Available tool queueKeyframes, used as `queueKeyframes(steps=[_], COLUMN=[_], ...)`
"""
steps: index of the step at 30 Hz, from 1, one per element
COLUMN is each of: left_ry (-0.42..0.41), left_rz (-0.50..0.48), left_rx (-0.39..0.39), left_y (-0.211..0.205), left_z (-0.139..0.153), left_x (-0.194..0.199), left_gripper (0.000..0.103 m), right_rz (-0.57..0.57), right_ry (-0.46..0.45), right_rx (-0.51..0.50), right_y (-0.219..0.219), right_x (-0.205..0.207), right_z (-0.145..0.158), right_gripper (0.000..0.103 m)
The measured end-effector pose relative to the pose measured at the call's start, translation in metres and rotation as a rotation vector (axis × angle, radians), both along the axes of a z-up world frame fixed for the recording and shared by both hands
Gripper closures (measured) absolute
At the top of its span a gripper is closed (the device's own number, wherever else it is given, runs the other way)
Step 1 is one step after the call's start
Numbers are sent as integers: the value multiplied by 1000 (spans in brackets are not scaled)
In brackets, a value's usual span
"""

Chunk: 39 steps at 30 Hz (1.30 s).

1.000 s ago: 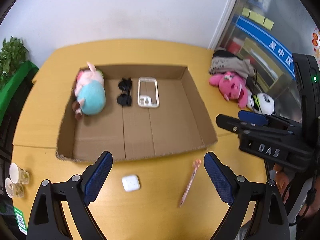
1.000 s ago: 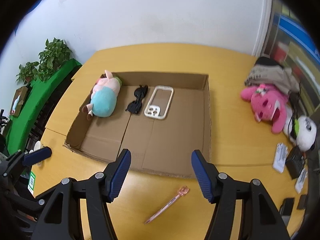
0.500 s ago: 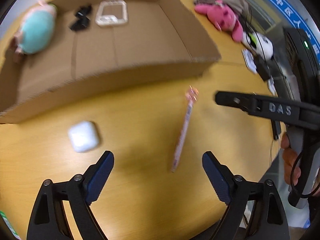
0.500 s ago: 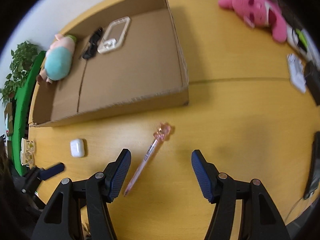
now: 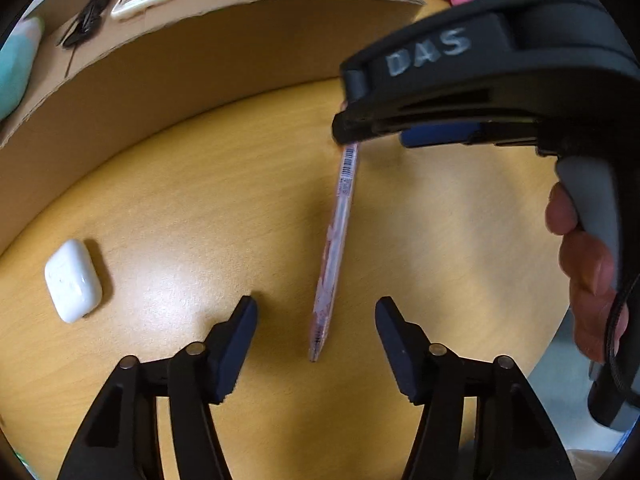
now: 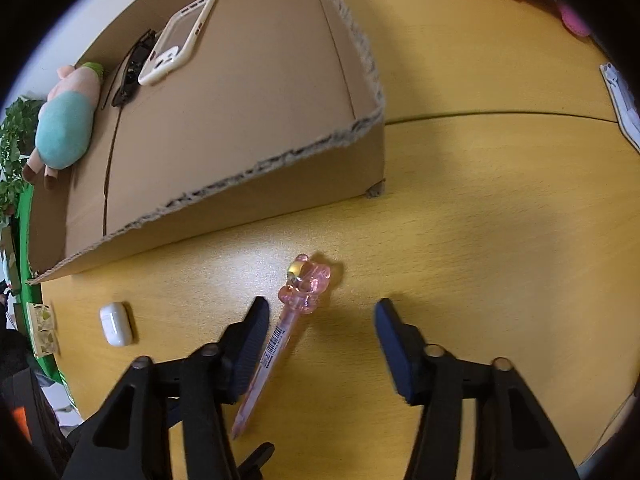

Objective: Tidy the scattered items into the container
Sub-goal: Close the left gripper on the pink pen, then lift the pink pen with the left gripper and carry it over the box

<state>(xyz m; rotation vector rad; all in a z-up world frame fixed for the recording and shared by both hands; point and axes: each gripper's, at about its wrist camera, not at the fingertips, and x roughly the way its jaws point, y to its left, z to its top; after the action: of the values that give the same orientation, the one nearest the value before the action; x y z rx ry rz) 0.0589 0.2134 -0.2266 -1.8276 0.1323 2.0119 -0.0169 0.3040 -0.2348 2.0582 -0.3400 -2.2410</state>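
Both my left claw (image 5: 316, 332) and right claw (image 6: 320, 334) are closing, unclamped, astride the pink pen (image 5: 338, 236) flat on the bench (image 5: 200, 208), so I judge they may collide or skid it aside.

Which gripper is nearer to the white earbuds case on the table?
Left. The left gripper straddles the pen's tip, beside the earbuds case. The right gripper is farther off, at the pen's charm end.

The right gripper (image 6: 318, 332) points down at the yellow worktop (image 6: 480, 208), its jaws closing around a pink pen (image 6: 280, 336) lying flat, not yet pressed. A white earbud case (image 6: 116, 323) lies beside the cardboard box (image 6: 240, 184).
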Motion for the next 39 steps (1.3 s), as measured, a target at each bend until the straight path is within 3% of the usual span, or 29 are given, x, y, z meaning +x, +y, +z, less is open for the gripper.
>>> queueKeyframes(steps=[2,3,5,6,7,15,23,30,39], left_ry=[20,30,40,31,14,11,101,174,229], left_rz=[-4,-4,-7,-8,-8,-19,31,64,116], left_rx=[-23,-40,-58,-48,-36,-25,69,130,188], left_y=[3,4,6,6,6,8,-2,-14,-33], left_z=[-1,-1,-2,-3,-4,0,61,114,158], left_x=[1,2,2,1,1,10,5,-26,-74], left_gripper=[51,56,75,80,91,93,93,93,94], right_rz=[7,7,9,9,11,39,41,40,80], right_ry=[8,9,9,9,10,26,180,288,334], right_rx=[-2,-4,-15,-22,-28,-74,-147,-169,-151], right_y=[-3,-4,-6,-7,-8,-21,-16,-12,-22], right_x=[1,1,1,1,2,17,30,-10,-70], right_z=[1,1,1,1,1,15,92,147,177], right_gripper=[60,66,79,80,80,84,83,83,83])
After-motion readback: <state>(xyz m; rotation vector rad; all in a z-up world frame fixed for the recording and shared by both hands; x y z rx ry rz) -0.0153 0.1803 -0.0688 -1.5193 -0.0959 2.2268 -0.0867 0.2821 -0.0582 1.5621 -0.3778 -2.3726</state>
